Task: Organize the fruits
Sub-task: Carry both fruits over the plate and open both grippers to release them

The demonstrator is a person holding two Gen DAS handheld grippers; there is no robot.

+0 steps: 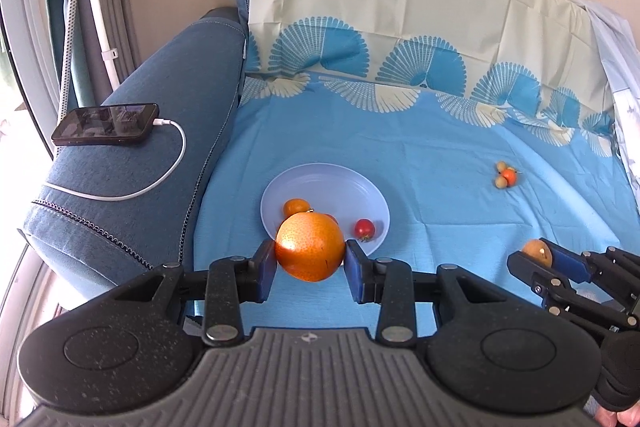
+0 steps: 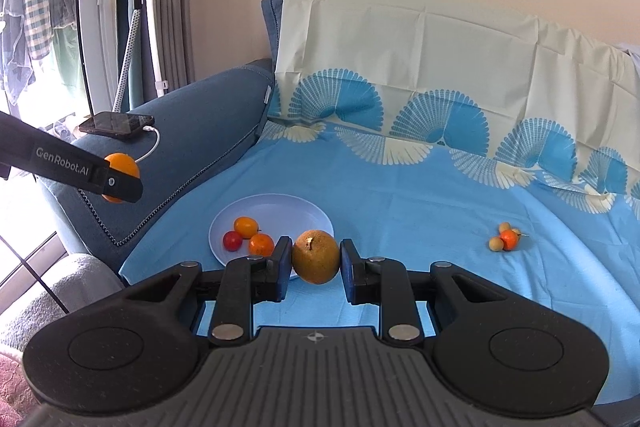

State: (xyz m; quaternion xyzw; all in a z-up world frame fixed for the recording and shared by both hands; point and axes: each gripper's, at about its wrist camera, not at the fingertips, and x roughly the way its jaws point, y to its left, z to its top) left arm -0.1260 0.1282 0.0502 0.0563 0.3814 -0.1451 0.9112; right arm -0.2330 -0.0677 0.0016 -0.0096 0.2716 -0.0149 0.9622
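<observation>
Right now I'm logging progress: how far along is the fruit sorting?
Done: three small fruits sit on the plate. In hand: the left gripper holds an orange, the right gripper a brown pear. Left: a small fruit cluster on the cloth.

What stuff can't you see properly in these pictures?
- Left wrist view: the big orange in the left hand-held gripper hides part of the plate and a fruit behind it.
- Right wrist view: the left gripper's finger covers most of the orange.
- Both views: the little fruit cluster is too small to name.
- Left view: the brown fruit is half hidden by the right hand-held gripper.
</observation>
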